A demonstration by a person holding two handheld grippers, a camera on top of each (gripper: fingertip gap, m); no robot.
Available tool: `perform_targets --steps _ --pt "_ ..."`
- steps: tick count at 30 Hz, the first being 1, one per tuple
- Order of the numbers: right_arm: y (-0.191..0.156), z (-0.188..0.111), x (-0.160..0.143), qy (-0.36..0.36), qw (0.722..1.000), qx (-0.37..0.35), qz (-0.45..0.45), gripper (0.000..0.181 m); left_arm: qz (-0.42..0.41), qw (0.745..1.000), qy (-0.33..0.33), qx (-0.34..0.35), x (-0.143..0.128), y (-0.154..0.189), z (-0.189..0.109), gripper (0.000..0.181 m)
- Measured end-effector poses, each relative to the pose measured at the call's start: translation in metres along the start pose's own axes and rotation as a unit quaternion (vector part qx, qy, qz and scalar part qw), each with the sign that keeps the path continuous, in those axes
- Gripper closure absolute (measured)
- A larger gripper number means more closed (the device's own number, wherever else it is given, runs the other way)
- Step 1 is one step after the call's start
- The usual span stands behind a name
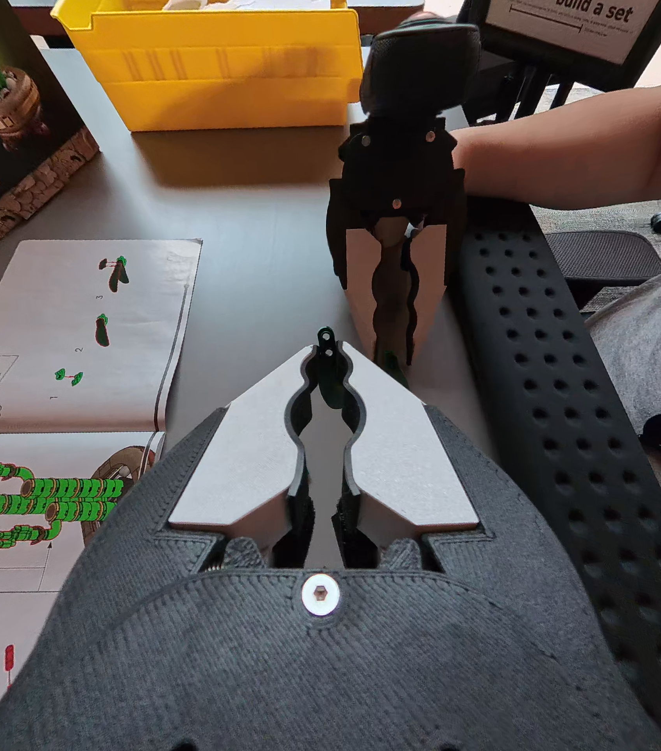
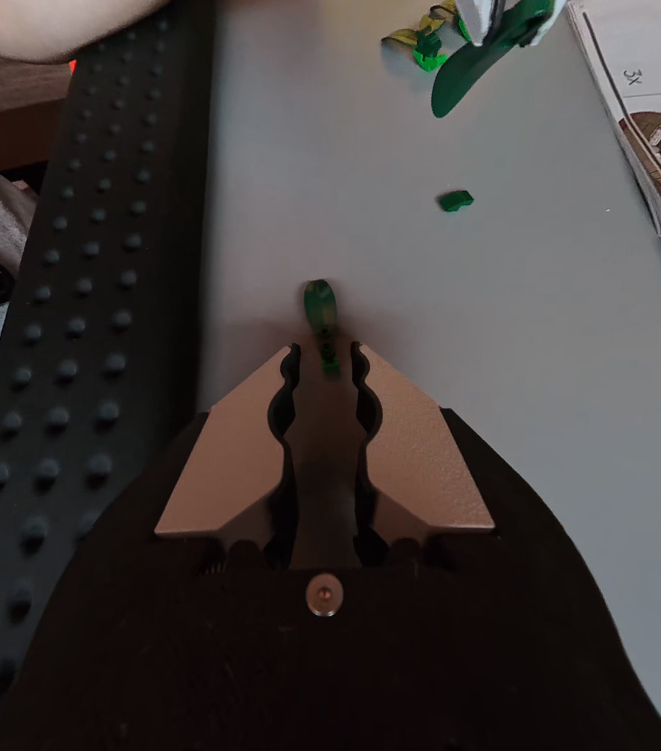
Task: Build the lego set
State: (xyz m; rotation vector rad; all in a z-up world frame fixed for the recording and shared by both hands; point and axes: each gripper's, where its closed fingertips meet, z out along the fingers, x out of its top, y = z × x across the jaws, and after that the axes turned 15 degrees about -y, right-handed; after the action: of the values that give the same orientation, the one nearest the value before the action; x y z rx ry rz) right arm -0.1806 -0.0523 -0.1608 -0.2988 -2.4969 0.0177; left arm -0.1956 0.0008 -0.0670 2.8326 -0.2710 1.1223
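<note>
My left gripper [image 1: 326,347] is shut on a dark green leaf piece [image 1: 330,392], whose stem end pokes out past the tips. In the right wrist view the left gripper [image 2: 503,16] shows at the top right, with the leaf [image 2: 458,77] hanging from it above the table. My right gripper [image 2: 324,348] is open, tips down at the grey table [image 2: 483,325]. A smaller green leaf piece [image 2: 320,313] lies flat there, its stem between the tips without touching them. In the left wrist view the right gripper [image 1: 393,359] stands just right of my left tips over that piece [image 1: 393,365].
A small green brick [image 2: 455,200] and a cluster of green pieces [image 2: 422,44] lie on the table. An open instruction booklet [image 1: 68,325] is at the left, a yellow bin [image 1: 215,69] and the set's box [image 1: 3,122] behind. A black perforated strip [image 1: 544,365] runs along the right edge. The tips of one gripper are about 11 cm away from the tips of the other.
</note>
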Motion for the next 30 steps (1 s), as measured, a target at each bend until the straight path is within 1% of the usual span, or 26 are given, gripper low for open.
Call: perform_targets --steps 2,4,8,10,13,15,16,17,20,22,24,27,29,30 --pt "-0.002 0.000 0.001 0.001 1.000 0.011 0.008 0.152 0.000 1.000 0.002 0.000 0.001 0.000 -0.001 0.175" --pt "-0.002 0.001 0.001 0.001 1.000 0.004 0.005 0.152 -0.001 1.000 0.003 0.001 0.001 0.000 -0.002 0.175" --pt "0.002 0.002 0.000 -0.002 1.000 -0.018 0.005 0.160 0.001 1.000 0.005 0.002 0.002 0.001 -0.002 0.175" --pt "0.003 0.001 -0.001 -0.002 1.000 -0.016 0.015 0.173 0.004 1.000 0.004 0.004 0.002 0.001 -0.002 0.175" --pt "0.003 0.001 -0.001 -0.002 1.000 -0.008 0.020 0.174 0.004 1.000 0.003 0.007 0.002 0.000 -0.004 0.175" --pt "0.002 -0.002 -0.003 -0.005 1.000 0.006 0.010 0.175 0.006 1.000 0.011 0.010 0.006 -0.001 -0.011 0.175" --pt "0.006 -0.006 -0.006 -0.013 1.000 0.001 0.001 0.175 0.007 1.000 0.018 0.010 0.010 -0.001 -0.017 0.175" --pt "0.012 -0.015 -0.003 -0.011 1.000 -0.001 -0.003 0.175 0.009 1.000 0.026 0.011 0.015 -0.001 -0.023 0.175" --pt "0.021 -0.059 0.028 0.035 0.999 0.025 -0.011 0.175 0.025 0.999 0.036 0.028 0.035 -0.002 -0.044 0.175" --pt "0.036 -0.086 0.046 0.031 0.999 -0.002 -0.031 0.175 0.043 0.998 0.026 0.049 0.048 -0.002 -0.055 0.175" --pt "0.054 -0.109 0.067 0.022 0.997 -0.048 -0.054 0.176 0.064 0.994 0.008 0.086 0.059 -0.007 -0.067 0.175" --pt "0.081 -0.140 0.104 0.024 0.985 -0.145 -0.089 0.176 0.067 0.983 -0.009 0.170 0.073 -0.023 -0.093 0.175" --pt "0.098 -0.161 0.129 0.038 0.968 -0.226 -0.103 0.176 0.051 0.974 0.005 0.221 0.081 -0.031 -0.114 0.175" --pt "0.103 -0.169 0.142 0.050 0.957 -0.262 -0.111 0.176 0.046 0.971 0.021 0.234 0.085 -0.030 -0.121 0.175"
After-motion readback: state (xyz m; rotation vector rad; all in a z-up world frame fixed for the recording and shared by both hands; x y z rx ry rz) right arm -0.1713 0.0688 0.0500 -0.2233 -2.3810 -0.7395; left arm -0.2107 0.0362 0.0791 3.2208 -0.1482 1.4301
